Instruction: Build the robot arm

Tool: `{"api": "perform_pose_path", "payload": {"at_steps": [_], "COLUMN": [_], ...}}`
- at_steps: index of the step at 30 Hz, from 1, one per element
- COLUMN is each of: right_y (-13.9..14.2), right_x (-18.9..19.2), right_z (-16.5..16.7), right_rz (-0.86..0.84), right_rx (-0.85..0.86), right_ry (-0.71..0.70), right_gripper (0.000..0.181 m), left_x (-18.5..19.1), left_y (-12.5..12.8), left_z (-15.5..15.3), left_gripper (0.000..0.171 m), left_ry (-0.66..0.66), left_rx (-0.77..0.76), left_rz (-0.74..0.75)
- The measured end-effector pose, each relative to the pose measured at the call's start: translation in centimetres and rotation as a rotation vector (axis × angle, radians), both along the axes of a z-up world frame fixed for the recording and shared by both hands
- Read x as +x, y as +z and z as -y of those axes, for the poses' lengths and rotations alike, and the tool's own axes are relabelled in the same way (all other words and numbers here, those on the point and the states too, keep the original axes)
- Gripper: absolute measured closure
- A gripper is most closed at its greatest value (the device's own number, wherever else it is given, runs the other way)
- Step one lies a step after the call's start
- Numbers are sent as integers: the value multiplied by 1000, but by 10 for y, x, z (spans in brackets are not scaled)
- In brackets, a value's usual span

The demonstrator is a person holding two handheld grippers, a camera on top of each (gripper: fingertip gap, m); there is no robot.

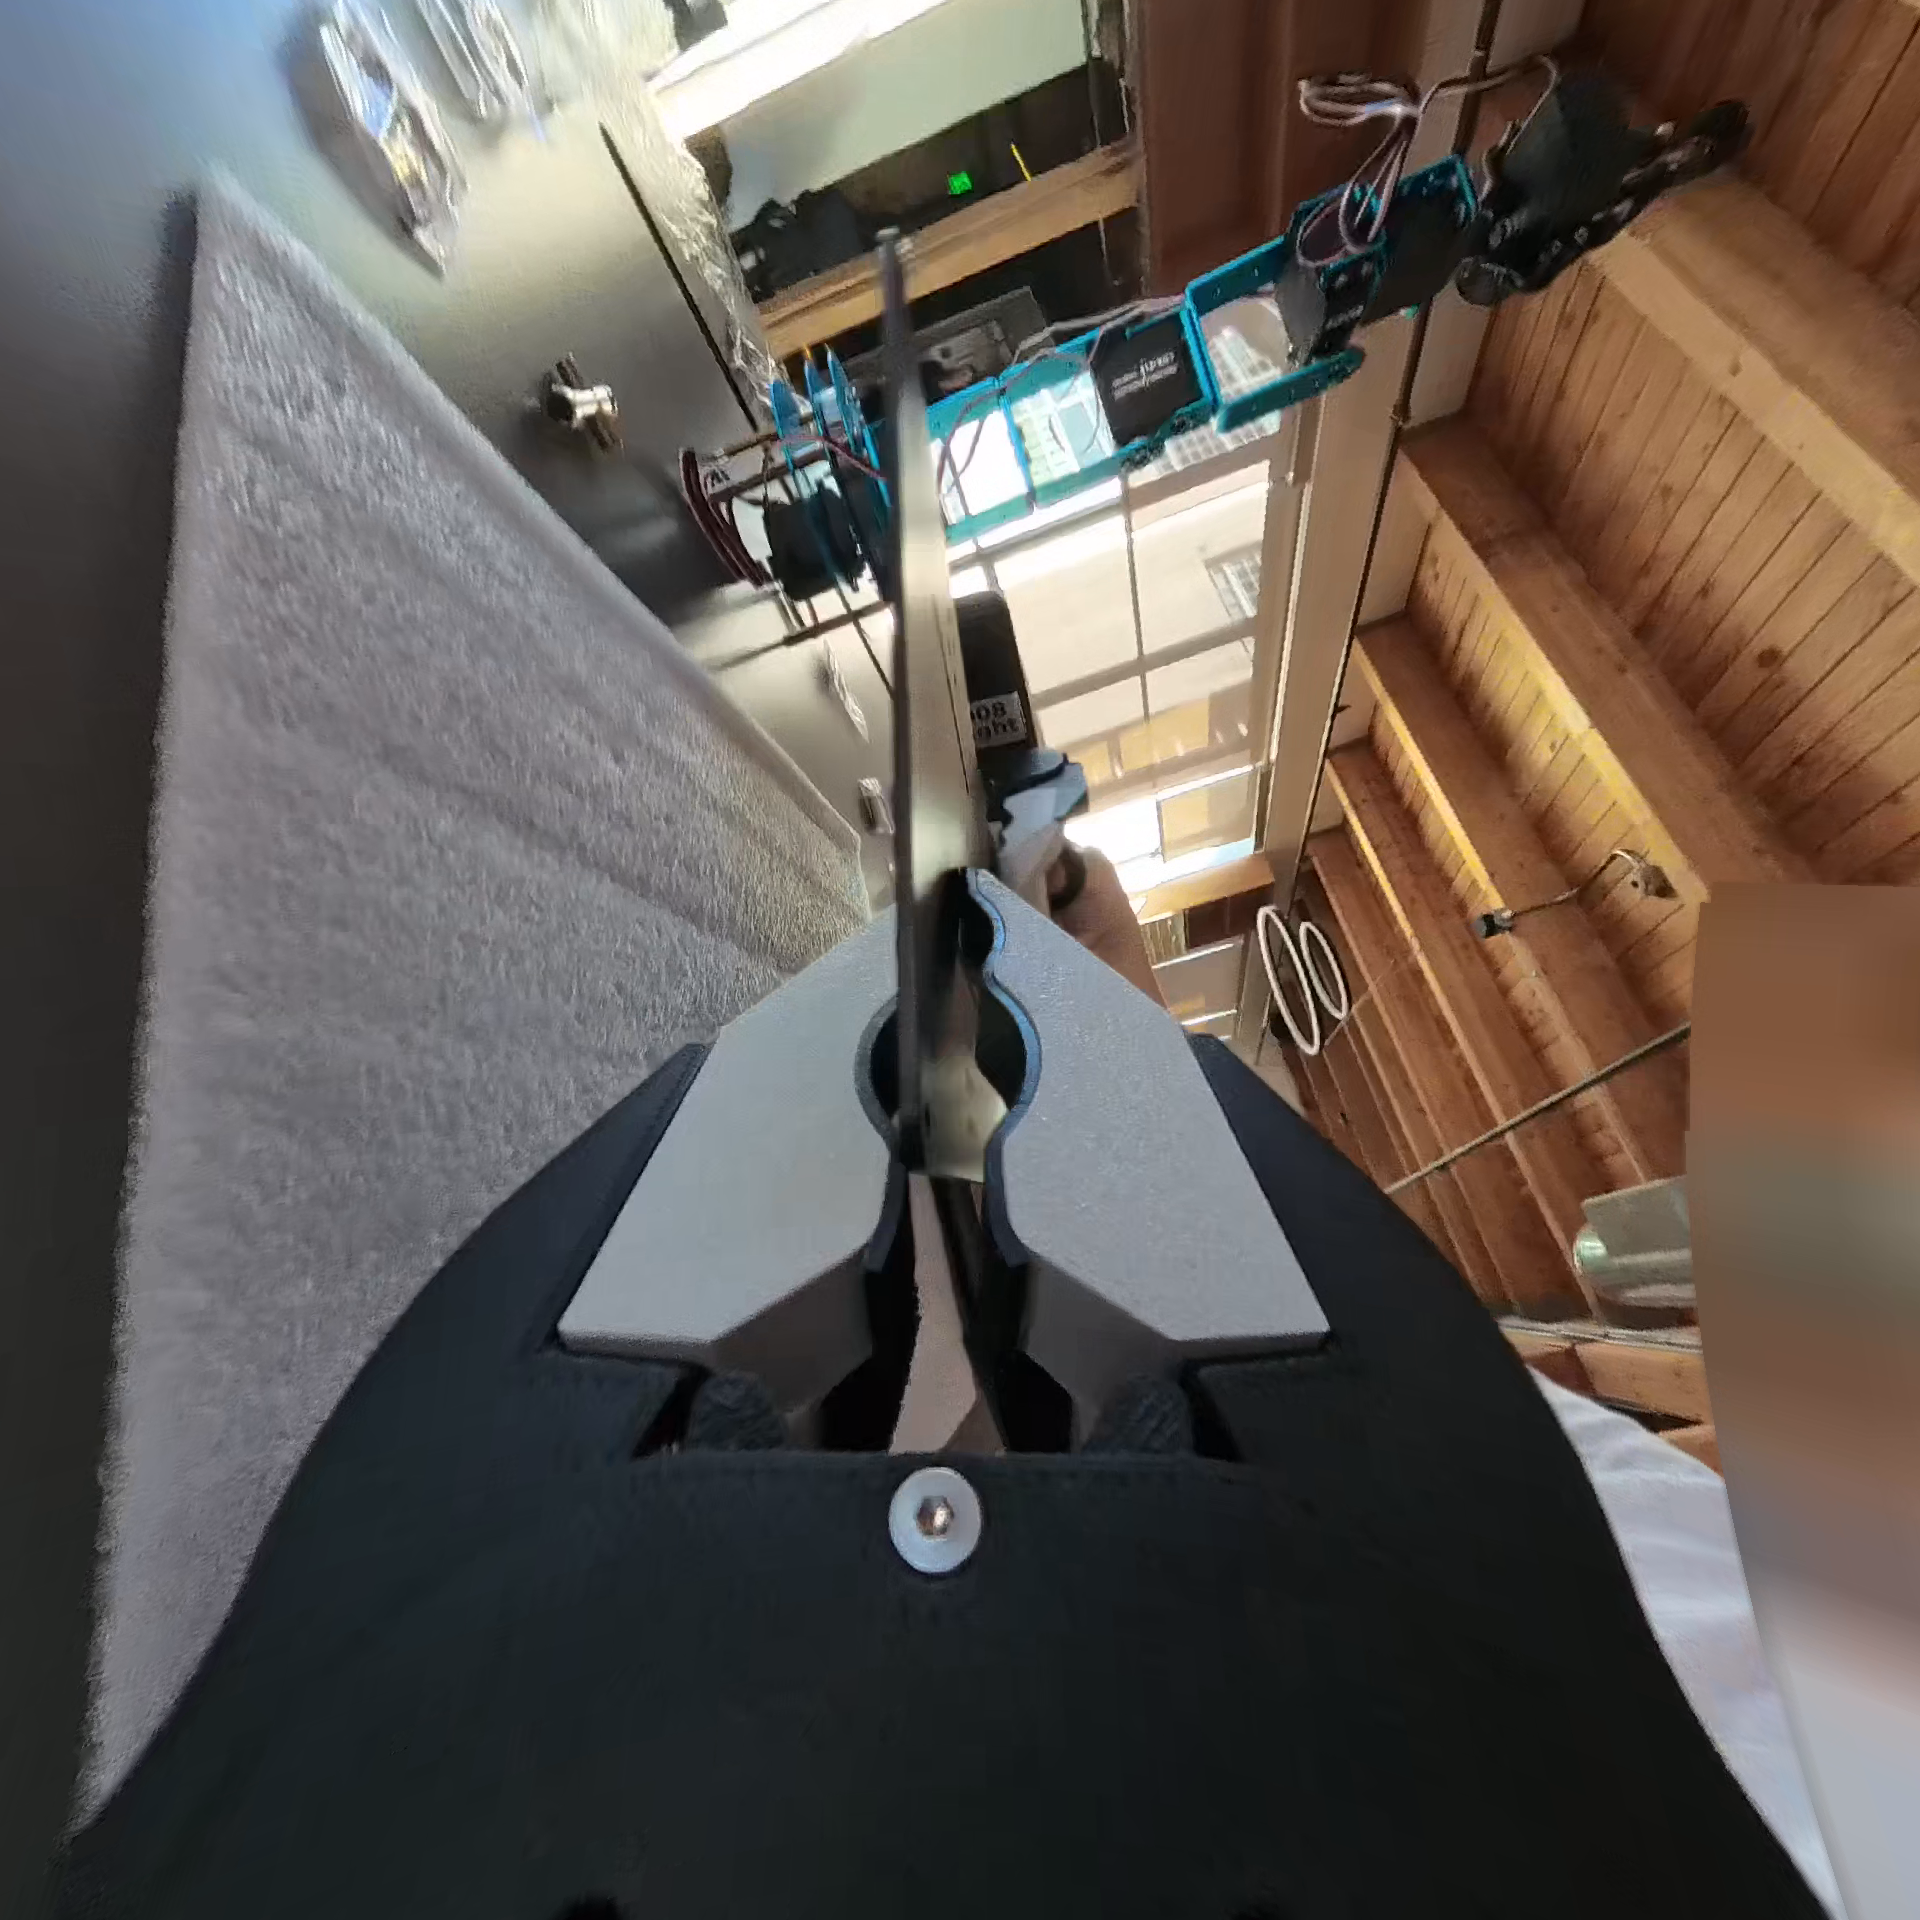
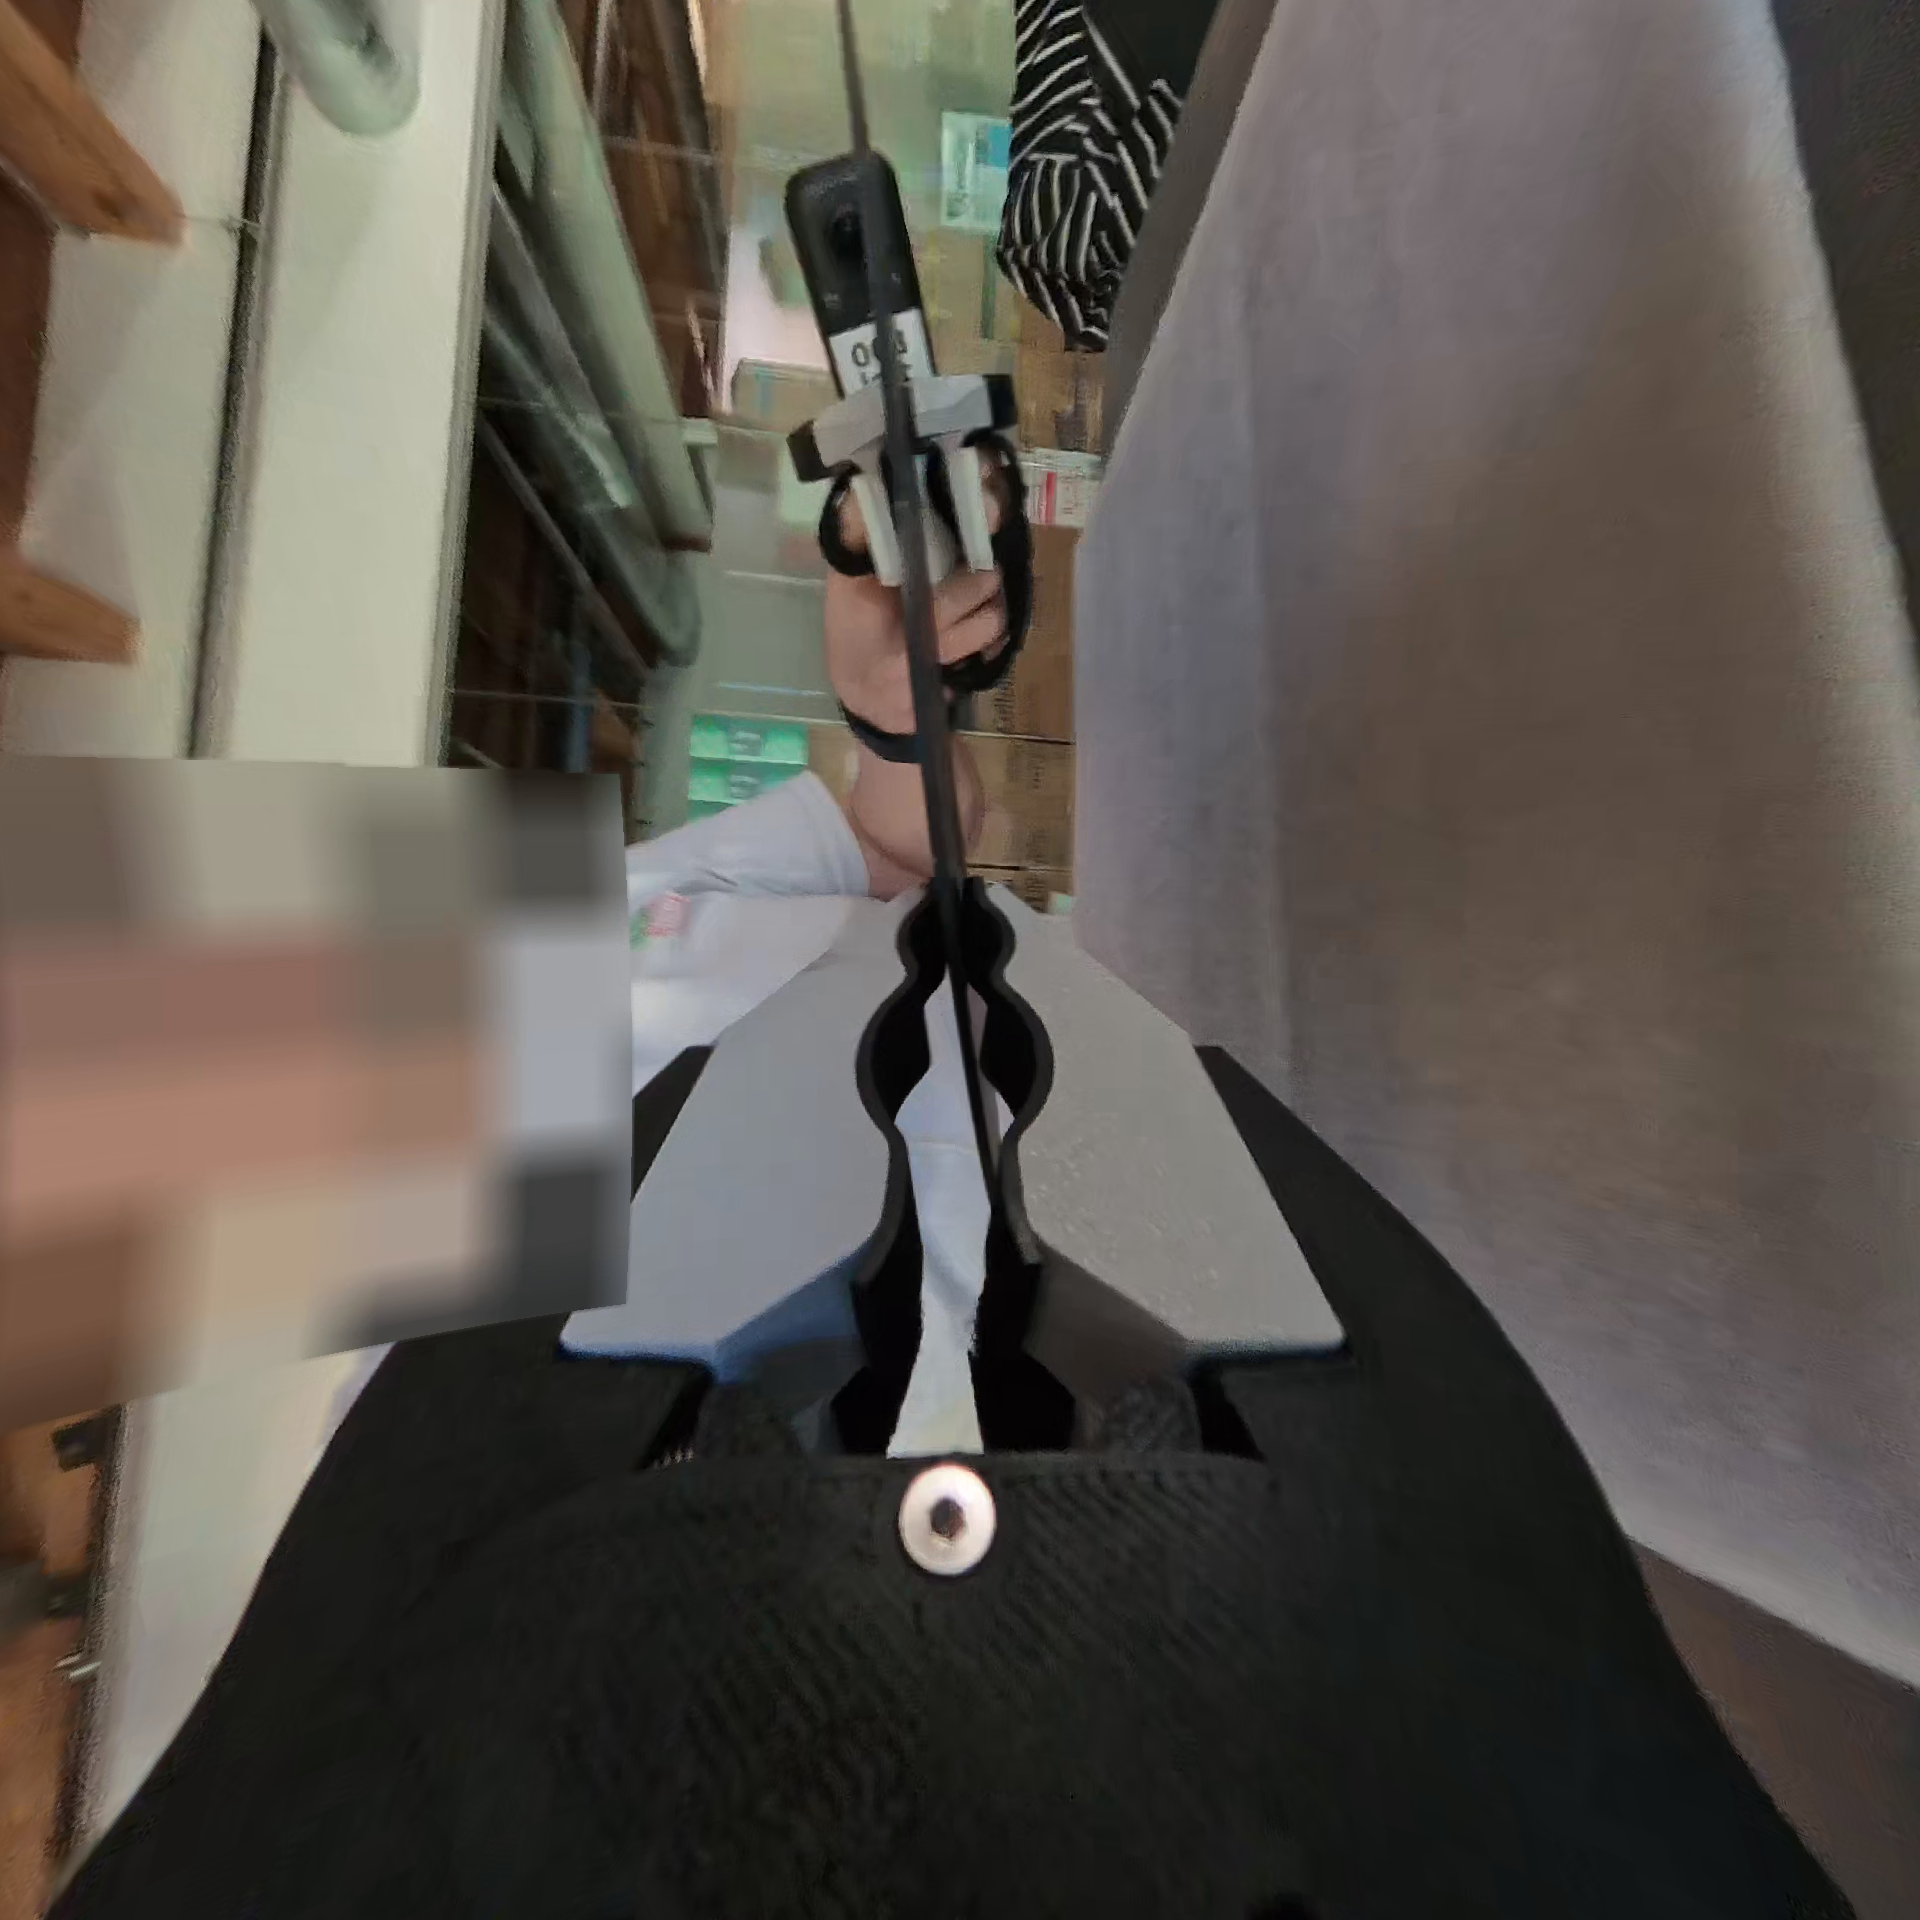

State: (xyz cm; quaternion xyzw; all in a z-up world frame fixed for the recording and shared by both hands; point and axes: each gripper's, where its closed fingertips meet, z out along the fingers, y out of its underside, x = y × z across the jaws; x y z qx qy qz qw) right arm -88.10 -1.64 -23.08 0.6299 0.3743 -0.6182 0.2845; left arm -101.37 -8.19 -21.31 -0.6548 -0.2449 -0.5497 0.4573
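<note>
A thin dark flat plate [image 1: 920,623] shows edge-on as a narrow dark line and runs straight out from my left gripper [image 1: 940,883], which is shut on its near edge. My right gripper [image 2: 951,894] is shut on the opposite edge of the same plate [image 2: 935,727]. Each gripper faces the other across the plate. The right gripper [image 1: 1023,810] shows behind the plate in the left wrist view. The left gripper [image 2: 914,468], held in a hand, shows in the right wrist view. Both views are strongly tilted.
A grey felt mat [image 1: 416,727] lies on a dark table and also fills the right of the right wrist view [image 2: 1507,727]. A blue-framed small robot arm [image 1: 1195,353] stands beyond it. A small metal part [image 1: 582,405] lies on the table. Cardboard boxes [image 2: 1039,675] stand behind. The gap from one gripper's tips to the other's is roughly 15 centimeters.
</note>
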Motion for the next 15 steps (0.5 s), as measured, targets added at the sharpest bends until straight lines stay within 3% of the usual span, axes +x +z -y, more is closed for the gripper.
{"api": "perform_pose_path", "payload": {"at_steps": [5,7,11,15], "right_y": [-18,-14,-14,-29], "right_x": [6,6,14,15], "right_z": [10,12,20,25], "right_rz": [64,33,10,63], "right_rx": [43,72,171,153], "right_ry": [50,35,16,5], "right_gripper": [181,181,181,181], "left_x": [0,-5,-15,-15], "left_y": [-22,-24,-29,-48], "left_z": [3,2,6,13], "left_gripper": [171,160,152,145], "left_ry": [-62,-65,-75,-120], "left_rx": [-44,-47,-58,-137], "left_rz": [109,113,75,-99]}}
